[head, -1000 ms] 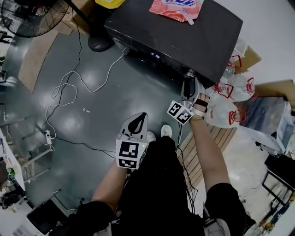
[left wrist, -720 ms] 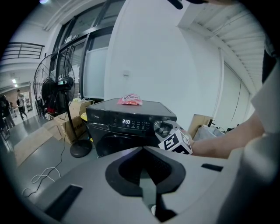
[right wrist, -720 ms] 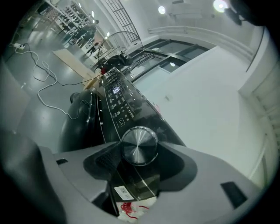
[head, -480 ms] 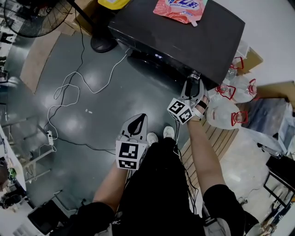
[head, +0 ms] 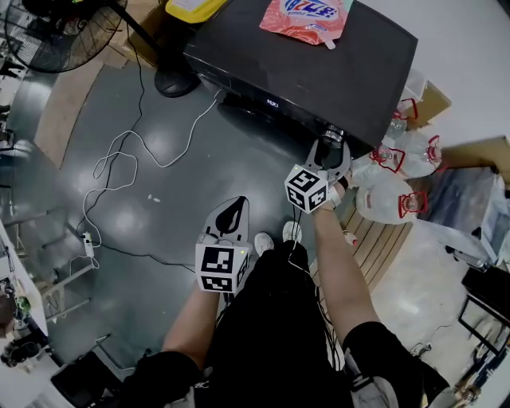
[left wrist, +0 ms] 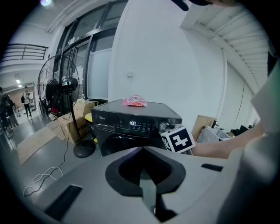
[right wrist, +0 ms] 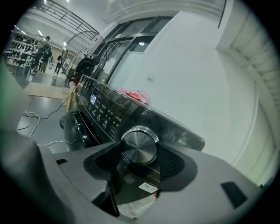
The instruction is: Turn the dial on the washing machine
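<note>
Right gripper [head: 329,147] at 1 o'clock, jaws clasping the silver dial [right wrist: 139,146] on the black washing machine's [head: 319,64] front panel, left gripper [head: 233,211] at 6 o'clock of the dial, jaws pressed together, empty, pink pouch [head: 307,16] on the lid at 12 o'clock.

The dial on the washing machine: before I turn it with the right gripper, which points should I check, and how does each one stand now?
1. Dial between the jaws of the right gripper: ok, it sits centred between them.
2. Grip on the dial: ok as far as it shows; both jaws appear to touch its rim.
3. Machine powered: ok, the display is lit.
4. Left gripper out of the way: ok; it is shut, empty and held away from the washing machine.
5. Present dial setting: cannot tell, no pointer mark is readable.
</note>
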Action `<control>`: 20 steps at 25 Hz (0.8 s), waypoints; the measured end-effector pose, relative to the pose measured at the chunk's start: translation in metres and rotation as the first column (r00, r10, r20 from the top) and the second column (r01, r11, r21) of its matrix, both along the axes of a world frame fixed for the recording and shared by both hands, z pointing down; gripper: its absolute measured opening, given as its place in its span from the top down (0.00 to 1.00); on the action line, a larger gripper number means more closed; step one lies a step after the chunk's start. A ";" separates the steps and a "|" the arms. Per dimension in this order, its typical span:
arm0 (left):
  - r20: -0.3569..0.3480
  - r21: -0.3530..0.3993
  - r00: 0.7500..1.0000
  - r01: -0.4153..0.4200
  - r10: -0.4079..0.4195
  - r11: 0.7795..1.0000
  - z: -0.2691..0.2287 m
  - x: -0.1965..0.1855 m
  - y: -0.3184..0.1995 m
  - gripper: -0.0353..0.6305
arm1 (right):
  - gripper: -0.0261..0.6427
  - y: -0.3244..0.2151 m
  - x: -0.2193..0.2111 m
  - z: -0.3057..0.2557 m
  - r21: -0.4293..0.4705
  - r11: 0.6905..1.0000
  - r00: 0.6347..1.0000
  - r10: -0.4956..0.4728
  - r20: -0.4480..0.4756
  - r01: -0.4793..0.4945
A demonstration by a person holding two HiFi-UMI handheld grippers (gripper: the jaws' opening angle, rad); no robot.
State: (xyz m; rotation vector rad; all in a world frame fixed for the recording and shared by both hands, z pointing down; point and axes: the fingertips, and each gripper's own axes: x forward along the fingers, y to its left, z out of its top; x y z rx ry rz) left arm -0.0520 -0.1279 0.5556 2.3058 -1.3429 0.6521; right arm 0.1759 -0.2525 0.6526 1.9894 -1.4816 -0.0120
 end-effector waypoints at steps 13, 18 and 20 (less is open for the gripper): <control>-0.003 0.004 1.000 0.019 -0.019 1.000 -0.001 -0.008 -0.010 0.93 | 0.56 0.000 0.002 0.000 -0.007 1.000 1.000 0.008 0.028 -0.008; -0.001 0.004 1.000 0.026 -0.026 1.000 -0.001 -0.015 -0.012 0.93 | 0.56 -0.001 0.003 -0.001 -0.003 0.998 0.970 0.064 0.235 -0.065; -0.001 0.006 1.000 0.030 -0.030 1.000 -0.003 -0.018 -0.011 0.93 | 0.56 -0.001 0.005 -0.001 0.016 0.995 0.928 0.084 0.362 -0.096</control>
